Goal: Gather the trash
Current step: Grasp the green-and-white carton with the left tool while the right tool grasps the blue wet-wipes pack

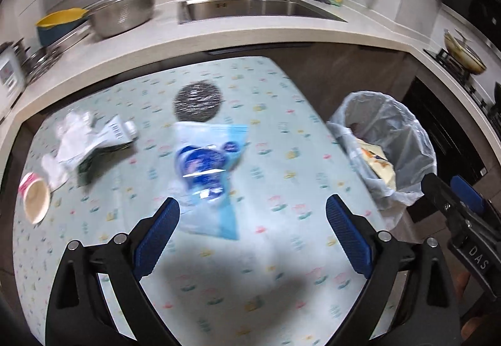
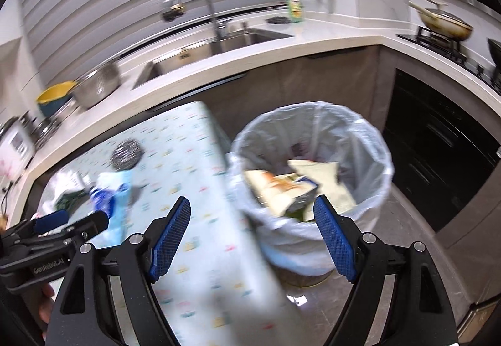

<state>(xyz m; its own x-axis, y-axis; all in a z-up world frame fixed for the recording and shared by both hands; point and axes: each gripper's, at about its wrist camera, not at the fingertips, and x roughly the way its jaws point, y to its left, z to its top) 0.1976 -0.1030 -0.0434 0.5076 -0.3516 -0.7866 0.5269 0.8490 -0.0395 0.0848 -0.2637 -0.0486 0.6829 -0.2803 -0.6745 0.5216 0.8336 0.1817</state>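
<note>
Left wrist view: left gripper spread above wrapper on table
Right gripper spread, empty, before bin holding trash; cup at table edge

Bright indoor light, heavy motion blur, fisheye.
Soft shadow on the surface below; edges bend and darken; wrappers and counter smeared.

Pale green tablecloth with small pink, yellow, teal motifs. Blue-and-white plastic wrapper. Translucent white bin liner. Yellow bowl. Blue gripper pads.
</note>
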